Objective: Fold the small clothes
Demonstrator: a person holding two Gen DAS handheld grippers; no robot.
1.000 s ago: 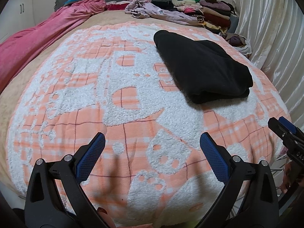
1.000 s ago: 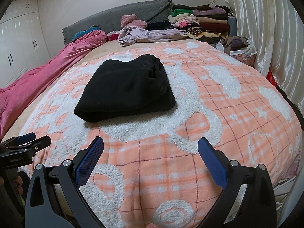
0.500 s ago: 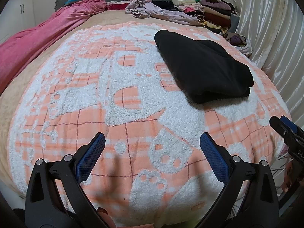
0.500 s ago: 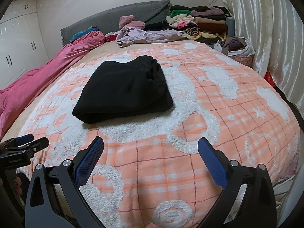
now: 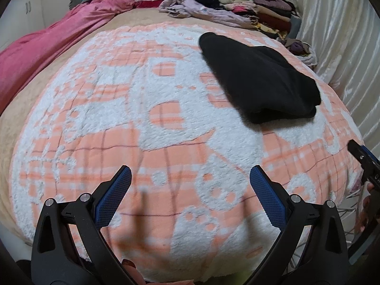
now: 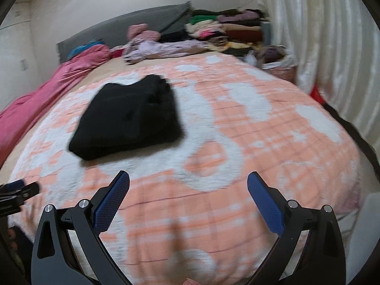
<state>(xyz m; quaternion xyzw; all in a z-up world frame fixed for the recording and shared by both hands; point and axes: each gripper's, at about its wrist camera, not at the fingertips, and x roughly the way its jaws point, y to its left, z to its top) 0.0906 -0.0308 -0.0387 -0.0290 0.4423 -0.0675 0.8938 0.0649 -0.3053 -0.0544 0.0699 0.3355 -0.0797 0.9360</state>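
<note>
Left gripper (image 5: pixel 190 174) at bottom centre of the left wrist view, blue-padded fingers (image 5: pixel 113 199) spread wide, nothing between them, above the near part of the orange-and-white plaid blanket (image 5: pixel 152 123). Folded black garment (image 5: pixel 258 80) lies flat on the blanket in the upper right of this frame, well apart from the gripper, beyond and right of its right finger. Right gripper's tip pokes in at the right edge.

Right wrist view is motion-blurred. Right gripper (image 6: pixel 188 179) at bottom centre, fingers also wide apart and empty, over the blanket (image 6: pixel 237 142). Folded black garment (image 6: pixel 129 118) sits left of centre, beyond the left finger, not touching it. Left gripper's tip shows at the left edge.

Far end of the bed: pink duvet (image 5: pixel 54 47) upper left, lilac crumpled garment (image 5: pixel 204 11) top centre, stack of folded clothes (image 5: pixel 256 7) top right. White curtain (image 5: pixel 342 38) down the right side.
</note>
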